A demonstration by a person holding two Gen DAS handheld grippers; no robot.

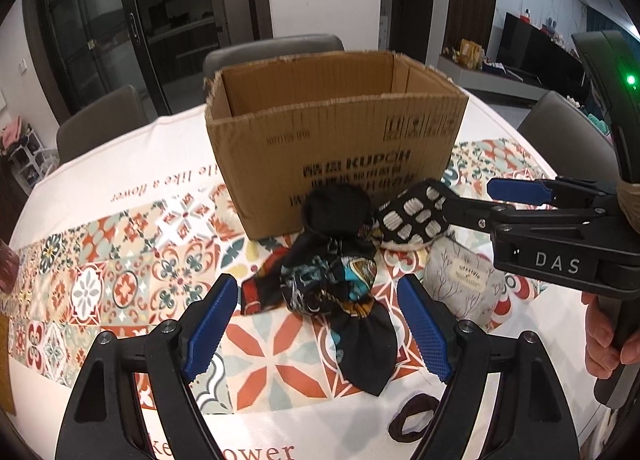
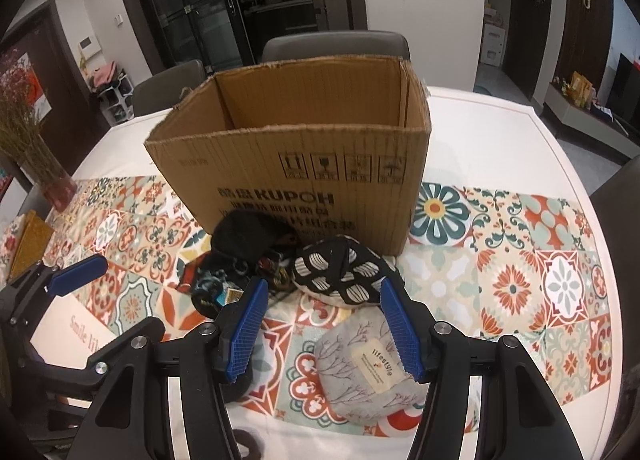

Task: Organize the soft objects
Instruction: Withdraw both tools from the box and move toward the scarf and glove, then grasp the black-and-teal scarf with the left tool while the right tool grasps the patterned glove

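Both tongs stand wide open and grip nothing. Left tongs (image 1: pixel 318 330) hover low over a bunched dark patterned scarf (image 1: pixel 336 284) lying on the worktop (image 1: pixel 120 156), its tail trailing back between the blue pads. Right tongs (image 2: pixel 324 330) hang above a grey pouch (image 2: pixel 364 372) labelled "lifestyle", with a black-and-white patterned pouch (image 2: pixel 344 274) just beyond their tips; seen from the left wrist, they reach in from the right with one finger across that patterned pouch. A black knit piece (image 1: pixel 336 208) sits against the front of an open cardboard box (image 1: pixel 336 132), touching the scarf. A dark hair band (image 1: pixel 414 418) lies near the worktop's front edge. A vase of dried flowers (image 2: pixel 28 140) stands well apart at the left.
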